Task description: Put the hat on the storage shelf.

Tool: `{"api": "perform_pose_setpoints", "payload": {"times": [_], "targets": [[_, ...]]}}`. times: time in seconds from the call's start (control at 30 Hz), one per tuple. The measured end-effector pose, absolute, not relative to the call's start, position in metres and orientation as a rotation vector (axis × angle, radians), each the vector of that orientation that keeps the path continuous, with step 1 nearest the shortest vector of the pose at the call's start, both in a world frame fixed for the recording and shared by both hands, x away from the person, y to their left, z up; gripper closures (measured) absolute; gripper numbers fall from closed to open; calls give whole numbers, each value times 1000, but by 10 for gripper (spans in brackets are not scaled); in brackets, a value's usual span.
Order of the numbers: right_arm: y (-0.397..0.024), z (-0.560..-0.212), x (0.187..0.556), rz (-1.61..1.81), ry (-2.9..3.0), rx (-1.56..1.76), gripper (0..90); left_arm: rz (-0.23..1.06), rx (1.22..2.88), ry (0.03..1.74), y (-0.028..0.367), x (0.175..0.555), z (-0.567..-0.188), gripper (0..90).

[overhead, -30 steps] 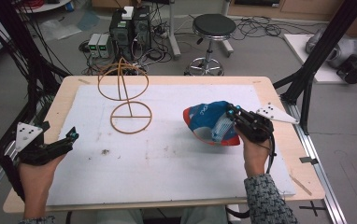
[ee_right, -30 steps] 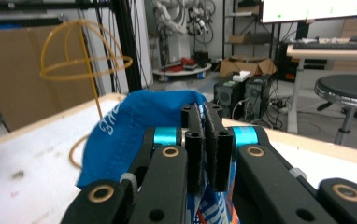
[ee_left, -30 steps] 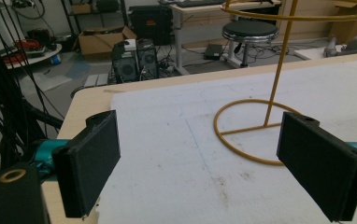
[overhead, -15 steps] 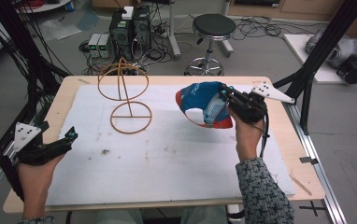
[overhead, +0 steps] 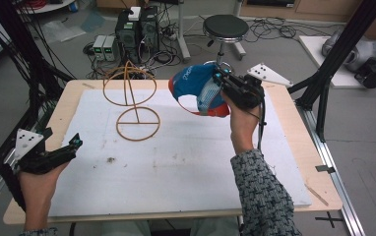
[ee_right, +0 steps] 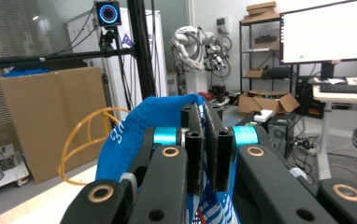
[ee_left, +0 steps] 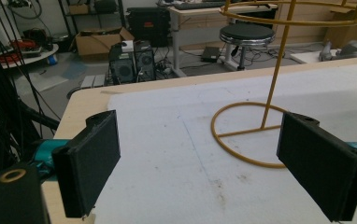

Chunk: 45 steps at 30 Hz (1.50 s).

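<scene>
A blue, white and red cap (overhead: 196,88) hangs in the air above the table's far middle, with my right gripper (overhead: 221,81) shut on its edge. Along that gripper's own view the blue fabric (ee_right: 134,126) is pinched between the closed pads (ee_right: 196,140). A yellow wire stand (overhead: 132,101), a ring base with an upright loop, stands on the white mat (overhead: 176,162) left of the cap. My left gripper (overhead: 73,144) rests at the table's left edge, open and holding nothing, facing the stand's base ring (ee_left: 246,135).
The wooden table (overhead: 294,128) carries the white mat. Black frame posts (overhead: 324,83) rise at both sides. Behind the table are a stool (overhead: 224,29), computer towers (overhead: 137,24) and cables on the floor.
My right gripper has lifted the cap off the mat and carried it up and away toward the far side and the stand. The left gripper has stayed put.
</scene>
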State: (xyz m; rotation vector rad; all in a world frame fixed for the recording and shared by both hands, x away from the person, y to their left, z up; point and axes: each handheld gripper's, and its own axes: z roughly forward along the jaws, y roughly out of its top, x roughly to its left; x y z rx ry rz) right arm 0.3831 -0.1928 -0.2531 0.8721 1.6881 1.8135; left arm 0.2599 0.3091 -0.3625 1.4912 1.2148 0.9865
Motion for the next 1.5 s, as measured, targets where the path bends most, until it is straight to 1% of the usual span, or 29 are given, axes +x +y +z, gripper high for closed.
{"api": "perform_pose_setpoints", "payload": {"times": [0.4, 0.5, 0.53, 0.87, 1.5], "targets": [[-149, -228, 397, 1877, 1640, 832, 876, 968, 1475, 1204, 309, 260, -361, 136], [-142, -225, 400, 1893, 1633, 835, 876, 966, 1466, 1203, 310, 259, -361, 136], [-132, -223, 403, 1899, 1624, 835, 876, 969, 1462, 1202, 310, 259, -360, 136], [-95, -213, 412, 1946, 1635, 804, 876, 977, 1451, 1214, 315, 257, -359, 137], [-47, -223, 420, 1921, 1742, 763, 876, 975, 1447, 1204, 314, 256, -357, 136]]}}
